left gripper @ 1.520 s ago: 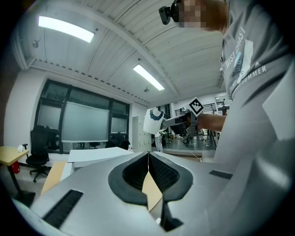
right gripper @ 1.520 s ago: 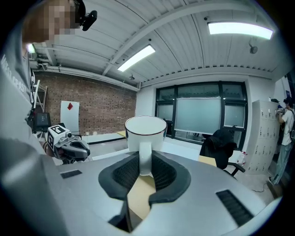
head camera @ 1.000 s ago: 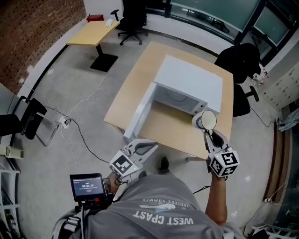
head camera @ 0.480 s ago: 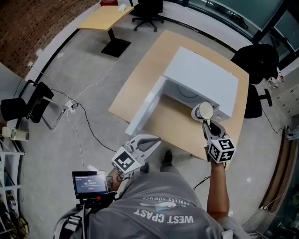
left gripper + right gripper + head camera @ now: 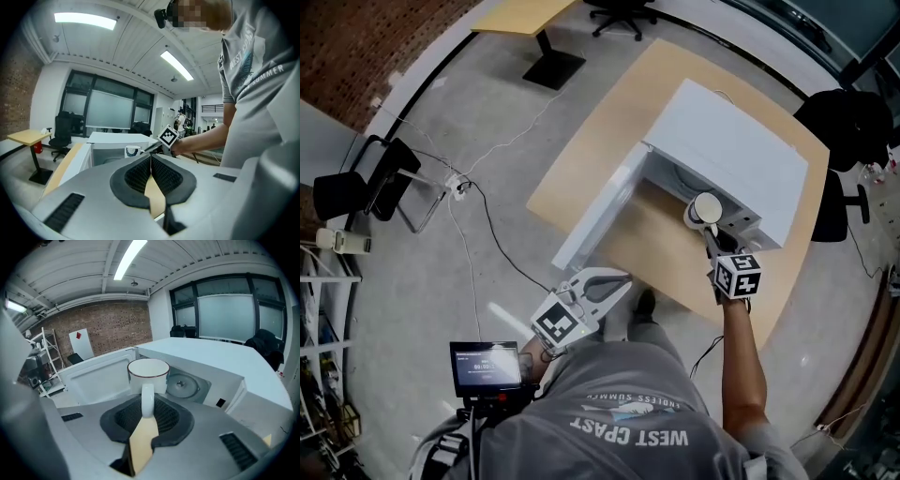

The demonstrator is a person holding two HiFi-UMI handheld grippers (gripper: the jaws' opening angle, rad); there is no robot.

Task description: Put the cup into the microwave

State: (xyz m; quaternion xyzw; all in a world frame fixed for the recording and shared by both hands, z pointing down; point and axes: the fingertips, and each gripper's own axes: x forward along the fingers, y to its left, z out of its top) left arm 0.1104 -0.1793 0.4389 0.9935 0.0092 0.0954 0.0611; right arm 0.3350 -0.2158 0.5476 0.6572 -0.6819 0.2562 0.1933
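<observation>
The white cup (image 5: pixel 707 208) with a dark rim hangs just in front of the open cavity of the white microwave (image 5: pixel 733 155). My right gripper (image 5: pixel 710 234) is shut on the cup's handle (image 5: pixel 147 398); the cup (image 5: pixel 148 373) stands upright beyond the jaws, and the turntable (image 5: pixel 183 384) lies right behind it. The microwave door (image 5: pixel 595 217) is swung wide open to the left. My left gripper (image 5: pixel 614 280) hovers off the table's near edge, shut with nothing in it (image 5: pixel 151 162). From there the cup (image 5: pixel 132 151) shows small ahead.
The microwave sits on a wooden table (image 5: pixel 581 169). A black office chair (image 5: pixel 853 131) stands behind it on the right, and a folding chair (image 5: pixel 366 183) at the left. A cable (image 5: pixel 483 225) runs over the floor. A small monitor (image 5: pixel 486 366) hangs at the person's waist.
My right gripper has carried the cup down and forward, up to the microwave's opening. The left gripper has drifted slightly and stays shut.
</observation>
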